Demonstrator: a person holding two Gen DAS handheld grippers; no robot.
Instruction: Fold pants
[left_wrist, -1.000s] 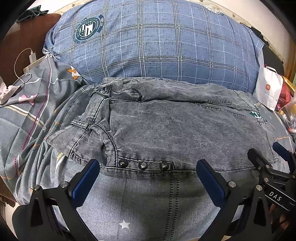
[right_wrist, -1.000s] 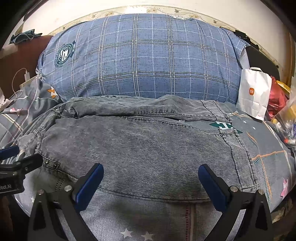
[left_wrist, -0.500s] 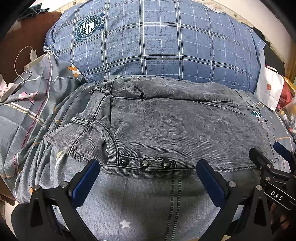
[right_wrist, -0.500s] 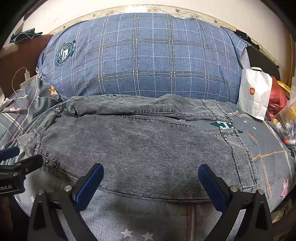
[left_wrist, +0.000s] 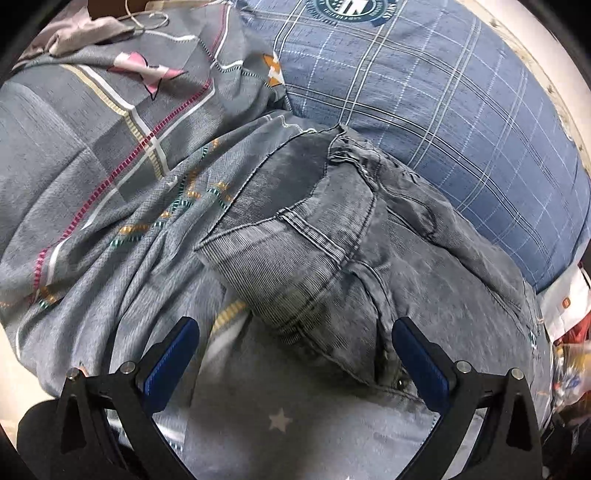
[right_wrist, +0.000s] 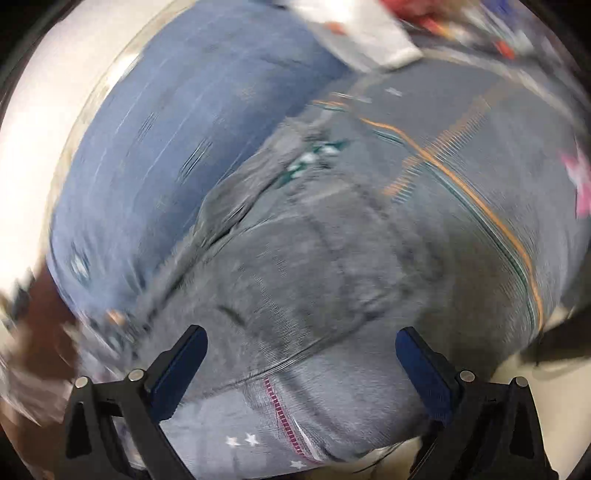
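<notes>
Grey washed denim pants (left_wrist: 354, 266) lie folded on the bed, the waistband corner with belt loops nearest my left gripper. The left gripper (left_wrist: 295, 354) is open and empty, its blue pads just short of the waistband edge, and the view is tilted. In the right wrist view, which is blurred by motion, the pants (right_wrist: 314, 280) fill the middle. The right gripper (right_wrist: 301, 365) is open and empty, its pads over the near edge of the pants.
A grey patterned bedsheet (left_wrist: 110, 166) covers the bed, bunched at the left. A big blue plaid pillow (left_wrist: 424, 85) lies behind the pants and also shows in the right wrist view (right_wrist: 177, 140). A white bag (right_wrist: 362, 33) and clutter sit beyond.
Both grippers have swung outward and tilted: the left toward the waistband end, the right toward the other end. Both stayed open. The pants have not moved.
</notes>
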